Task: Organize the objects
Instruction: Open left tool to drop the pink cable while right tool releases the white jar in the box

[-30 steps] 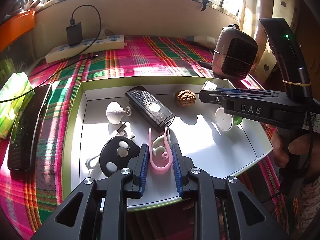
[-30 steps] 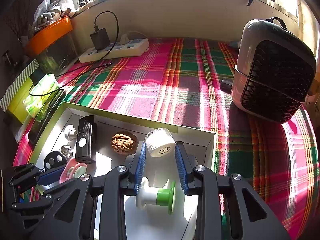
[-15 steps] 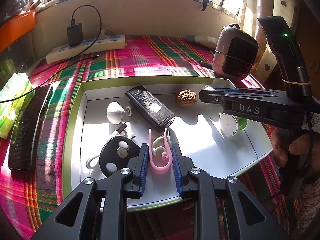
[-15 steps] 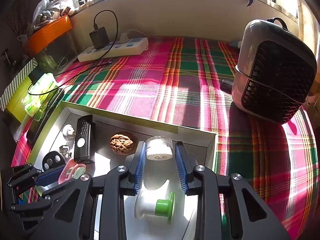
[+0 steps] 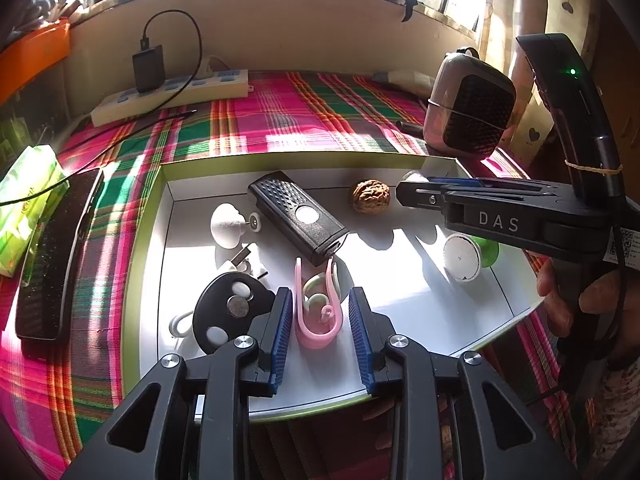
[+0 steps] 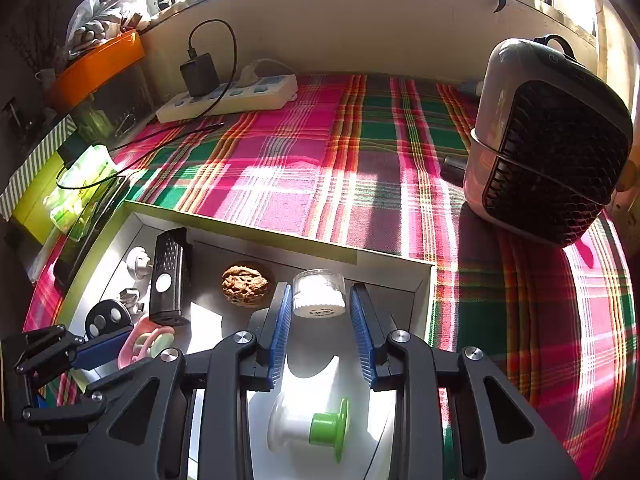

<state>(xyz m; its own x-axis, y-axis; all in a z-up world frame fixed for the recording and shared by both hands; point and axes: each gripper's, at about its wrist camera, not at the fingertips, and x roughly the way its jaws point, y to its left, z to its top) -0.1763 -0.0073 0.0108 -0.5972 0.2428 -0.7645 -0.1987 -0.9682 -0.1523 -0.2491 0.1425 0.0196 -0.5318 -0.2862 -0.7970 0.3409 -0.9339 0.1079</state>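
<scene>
While the left gripper (image 5: 318,330), jaws just opening, straddles the pink clip (image 5: 318,312) near the tray's (image 5: 150,240) front edge, the right gripper (image 6: 320,322) stands spread around the white jar (image 6: 319,293) at the far wall; most items already lie inside.

Left gripper (image 5: 318,328) — matte black linkage arms with triangular cut-outs, silver round-headed screws at the pivots, and blue ribbed pads (image 5: 280,336) lining the inner faces of both fingers. Right gripper (image 6: 322,330) — identical build: black arms, silver screws, blue ribbed pads (image 6: 280,332). Seen from the left wrist camera, its side plate carries pale lettering "DAS"; behind the fingers rises a black upright module with a green indicator light, bound by a yellow rubber band, with a thin black cable and a printed label below.
</scene>
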